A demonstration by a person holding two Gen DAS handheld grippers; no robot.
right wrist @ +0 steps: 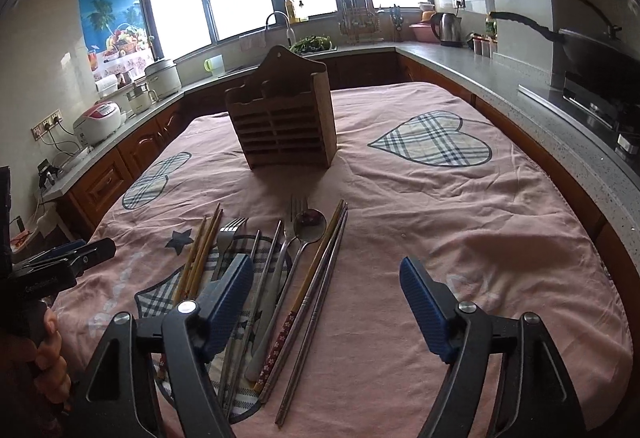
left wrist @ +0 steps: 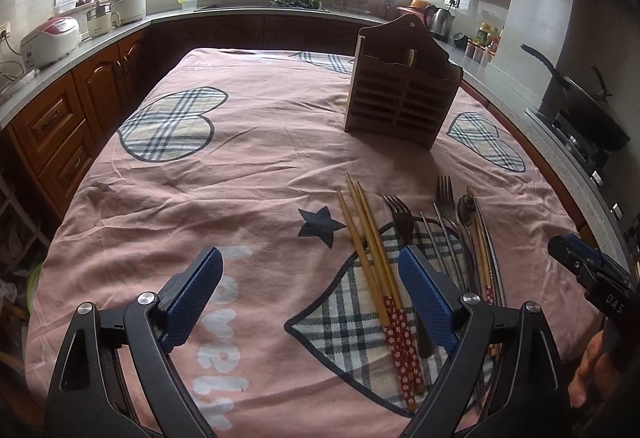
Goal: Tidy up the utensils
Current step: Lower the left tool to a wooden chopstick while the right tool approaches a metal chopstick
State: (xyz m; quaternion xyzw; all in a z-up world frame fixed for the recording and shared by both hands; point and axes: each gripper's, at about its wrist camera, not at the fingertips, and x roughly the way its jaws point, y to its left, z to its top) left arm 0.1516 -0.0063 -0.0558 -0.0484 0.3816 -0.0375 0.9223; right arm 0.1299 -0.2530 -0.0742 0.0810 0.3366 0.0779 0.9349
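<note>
- The left tongs (left wrist: 310, 296) hang just above the desk (left wrist: 260, 166), spread wide and released, nothing between the blue pads (left wrist: 192, 298).
- Between those pads, nearer the right one, lie the bamboo chopsticks (left wrist: 370, 250) with red flowered ends, tips pointing away from the tongs.
- A fork (left wrist: 402, 218) lies partly hidden under the right pad of the left tongs; beyond that pad lie a second fork (left wrist: 446, 192), a spoon (left wrist: 466, 208) and thin metal chopsticks (left wrist: 440, 238), side by side and touching in places.
- The wooden utensil holder (left wrist: 402, 94) stands upright well ahead of the left tongs and to their right, apart from the utensils.
- The right tongs (right wrist: 326, 302) also stand wide apart and released, holding nothing, low over the pink cloth (right wrist: 460, 238) that covers the desk.
- In the right wrist view the utensil row sits at the left pad of the right tongs: forks (right wrist: 230, 234), spoon (right wrist: 308, 224), one flowered bamboo chopstick (right wrist: 316, 270) and a pair of metal chopsticks (right wrist: 320, 286) inside the gap, the cloth by the right pad bare.
- The holder (right wrist: 282, 118) stands ahead of the right tongs, slightly left of their middle.
- Each wrist view catches the other tongs at its edge: the right one (left wrist: 580, 262) far right, the left one (right wrist: 72, 254) far left, both beside the utensils.
</note>
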